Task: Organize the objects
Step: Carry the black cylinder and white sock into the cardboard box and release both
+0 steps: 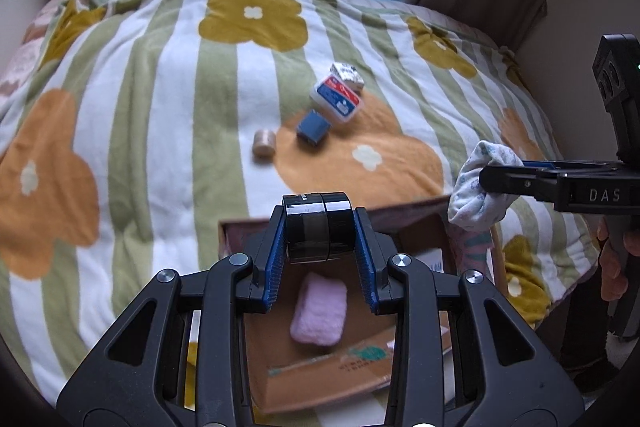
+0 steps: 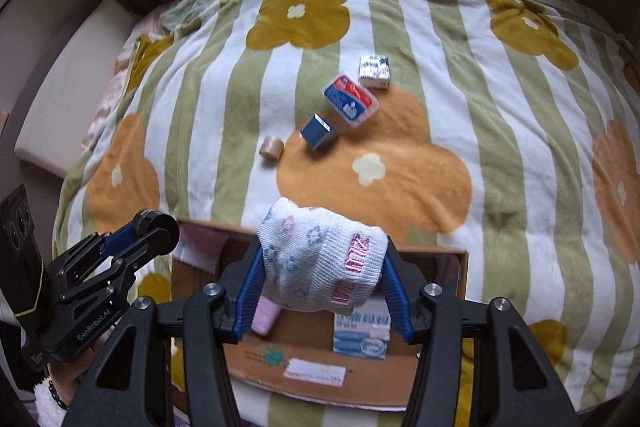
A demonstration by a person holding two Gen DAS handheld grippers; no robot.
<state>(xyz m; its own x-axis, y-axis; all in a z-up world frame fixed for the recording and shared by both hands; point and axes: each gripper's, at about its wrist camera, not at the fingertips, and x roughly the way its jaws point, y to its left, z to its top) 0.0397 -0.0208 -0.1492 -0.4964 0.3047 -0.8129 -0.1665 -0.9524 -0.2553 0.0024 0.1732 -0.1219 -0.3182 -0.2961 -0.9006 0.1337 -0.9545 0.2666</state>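
My left gripper (image 1: 320,229) is shut on a black tape roll (image 1: 318,227) and holds it above the open cardboard box (image 1: 332,383). It also shows in the right wrist view (image 2: 154,231). My right gripper (image 2: 322,267) is shut on a white rolled sock (image 2: 320,261) with flower print, above the same box (image 2: 256,367); the sock also shows in the left wrist view (image 1: 474,187). In the box lie a pink sponge (image 1: 318,311) and a blue-white carton (image 2: 362,333).
On the flowered blanket (image 2: 500,167) lie a small tan roll (image 2: 272,148), a dark blue box (image 2: 319,134), a red-blue plastic case (image 2: 350,99) and a white cube box (image 2: 374,71). A light blue sheet hangs behind. A white panel stands at the left.
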